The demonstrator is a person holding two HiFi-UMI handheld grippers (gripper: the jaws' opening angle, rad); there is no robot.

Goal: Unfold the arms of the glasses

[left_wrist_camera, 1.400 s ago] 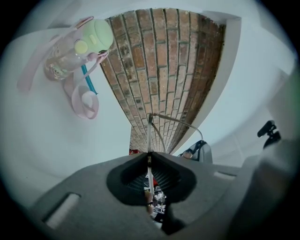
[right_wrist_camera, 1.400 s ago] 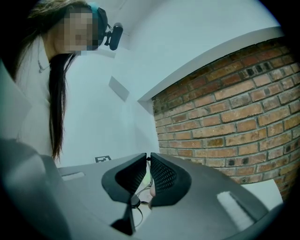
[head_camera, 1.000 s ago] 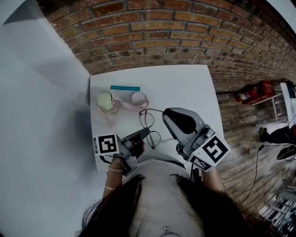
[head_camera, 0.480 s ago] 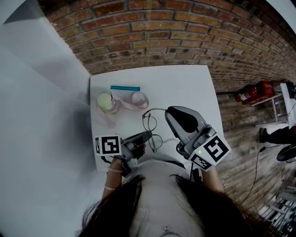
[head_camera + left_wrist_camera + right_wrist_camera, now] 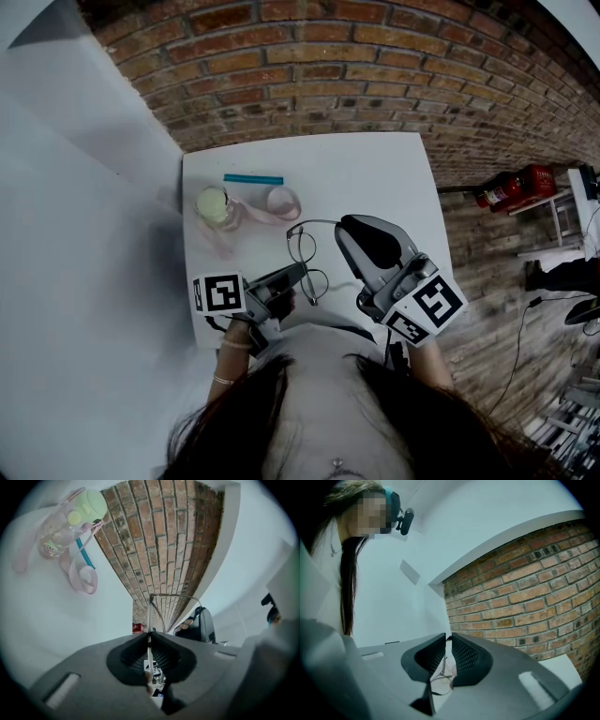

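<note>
Glasses braced
Jaws of my left gripper (image 5: 300, 271) clamp the glasses (image 5: 302, 246) steady; my right gripper (image 5: 345, 226) pinches one arm to swing it.

A: What colour is the bench (image 5: 375, 178)?

B: Plain white. The wall (image 5: 375, 75) is red-brown brick with pale mortar lines.

A: And the glasses (image 5: 305, 255)?

B: Thin dark wire rims and clear lenses. The bottle (image 5: 214, 204) has a pale green lid over a clear, pinkish body. Its strap (image 5: 274, 208) is pink, and the stick (image 5: 253, 178) is teal.

A: The tools?

B: The left hand-held gripper (image 5: 298, 272) and the right hand-held gripper (image 5: 343, 228) are grey with black ribbed pads. Each bears black-and-white square markers.
</note>
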